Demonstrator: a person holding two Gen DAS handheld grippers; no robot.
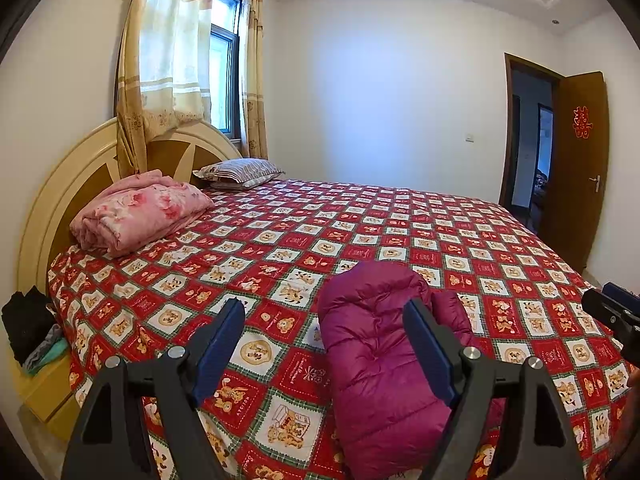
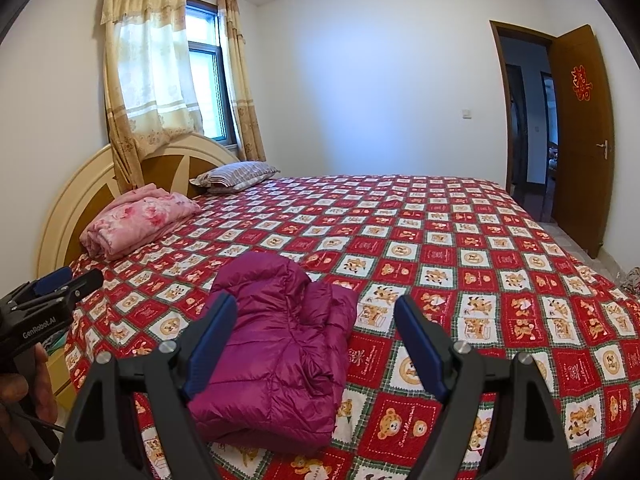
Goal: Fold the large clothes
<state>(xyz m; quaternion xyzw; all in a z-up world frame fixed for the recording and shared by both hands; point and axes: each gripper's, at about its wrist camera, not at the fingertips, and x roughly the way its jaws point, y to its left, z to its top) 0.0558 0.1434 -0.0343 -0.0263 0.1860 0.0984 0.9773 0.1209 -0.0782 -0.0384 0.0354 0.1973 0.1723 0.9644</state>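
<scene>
Both grippers hang above the near edge of the bed with nothing between their fingers: the left gripper (image 1: 324, 312) stands wide open, and the right gripper (image 2: 316, 308) is spread just as wide. A magenta down jacket (image 2: 276, 344) lies folded on the red bear-print bedspread (image 2: 460, 248), just ahead of the two tools — under the right finger of the left one and under the left finger of the right one, touching neither. Its long axis runs away from the grippers toward the far side of the bed, with a rounded, puffy end farthest off. The fabric is shiny and quilted, creased, and a smaller flap lies doubled on the jacket's right side — a sleeve or a panel, it is hard to say.
</scene>
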